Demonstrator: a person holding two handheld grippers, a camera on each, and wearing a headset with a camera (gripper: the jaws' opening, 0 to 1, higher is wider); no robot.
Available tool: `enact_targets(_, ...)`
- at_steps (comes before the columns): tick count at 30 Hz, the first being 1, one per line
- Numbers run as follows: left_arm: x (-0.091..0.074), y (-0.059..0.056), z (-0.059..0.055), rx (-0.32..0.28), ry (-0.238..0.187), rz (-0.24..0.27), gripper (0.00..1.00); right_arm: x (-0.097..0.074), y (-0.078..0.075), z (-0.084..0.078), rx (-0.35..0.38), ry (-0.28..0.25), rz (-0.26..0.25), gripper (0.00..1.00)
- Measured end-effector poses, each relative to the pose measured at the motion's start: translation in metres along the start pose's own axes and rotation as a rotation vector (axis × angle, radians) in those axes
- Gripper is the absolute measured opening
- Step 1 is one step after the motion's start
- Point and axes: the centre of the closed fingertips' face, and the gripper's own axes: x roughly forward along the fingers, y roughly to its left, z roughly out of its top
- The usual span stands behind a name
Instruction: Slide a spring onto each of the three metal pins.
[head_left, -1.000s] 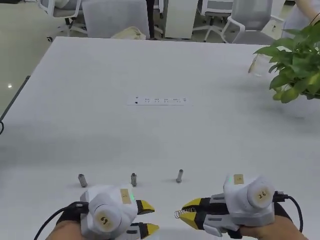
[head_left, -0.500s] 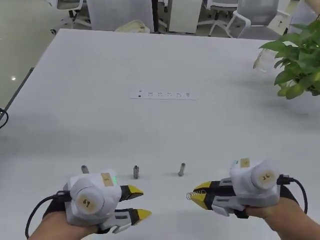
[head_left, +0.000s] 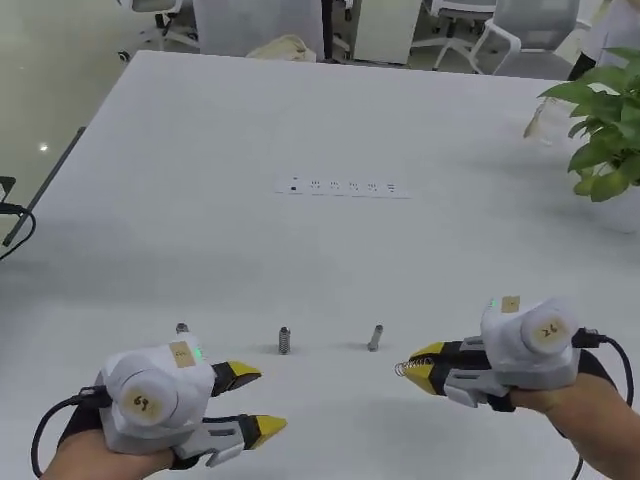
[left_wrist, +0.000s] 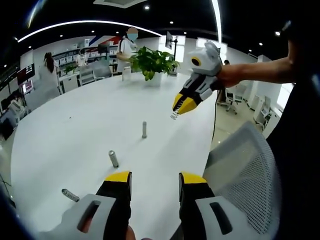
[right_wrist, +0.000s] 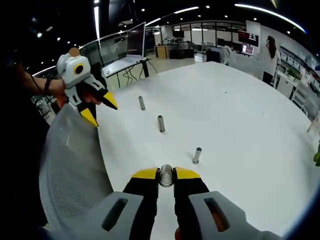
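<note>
We are in an open-plan office. Our long white bench (head_left: 200, 150) carries a power strip (head_left: 343, 187) at its middle and a leafy potted plant (head_left: 608, 130) at one edge. Swivel chairs (head_left: 495, 35) stand beyond it, a mesh chair back (left_wrist: 245, 170) sits close by, and a monitor (right_wrist: 135, 40) stands on a desk under ceiling spotlights (right_wrist: 96, 15).

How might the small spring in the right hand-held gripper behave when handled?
The spring is a thin open coil, so probably very light and squashy. Pinched by its sides in the right hand-held gripper, it might squirt out. Dropped, it would likely roll on the smooth table.
</note>
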Motion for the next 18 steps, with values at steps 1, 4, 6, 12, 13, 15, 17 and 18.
enact_targets(1, -0.003, 0.003, -0.001, -0.011, -0.002, 0.01, 0.32, 0.0, -0.003, 0.001, -0.004, 0.003, -0.001, 0.09)
enact_targets(4, -0.008, 0.007, -0.005, -0.046, -0.009, 0.029, 0.34, 0.001, -0.009, 0.004, -0.008, 0.008, -0.004, 0.09)
enact_targets(6, -0.011, 0.008, -0.008, -0.047, -0.005, 0.04, 0.34, 0.003, -0.013, 0.005, -0.014, 0.016, -0.003, 0.09)
enact_targets(12, -0.022, 0.017, -0.015, -0.074, -0.007, 0.085, 0.37, 0.008, -0.024, 0.01, -0.037, 0.041, -0.003, 0.09)
enact_targets(13, -0.024, 0.019, -0.016, -0.079, -0.006, 0.093, 0.37, 0.009, -0.025, 0.01, -0.042, 0.046, -0.003, 0.09)
enact_targets(15, -0.027, 0.021, -0.018, -0.087, -0.002, 0.104, 0.39, 0.01, -0.028, 0.011, -0.052, 0.056, -0.003, 0.09)
enact_targets(17, -0.031, 0.025, -0.02, -0.091, -0.003, 0.122, 0.4, 0.013, -0.033, 0.012, -0.071, 0.075, -0.003, 0.09)
enact_targets(18, -0.034, 0.027, -0.021, -0.097, -0.003, 0.129, 0.4, 0.014, -0.034, 0.012, -0.077, 0.08, -0.003, 0.09)
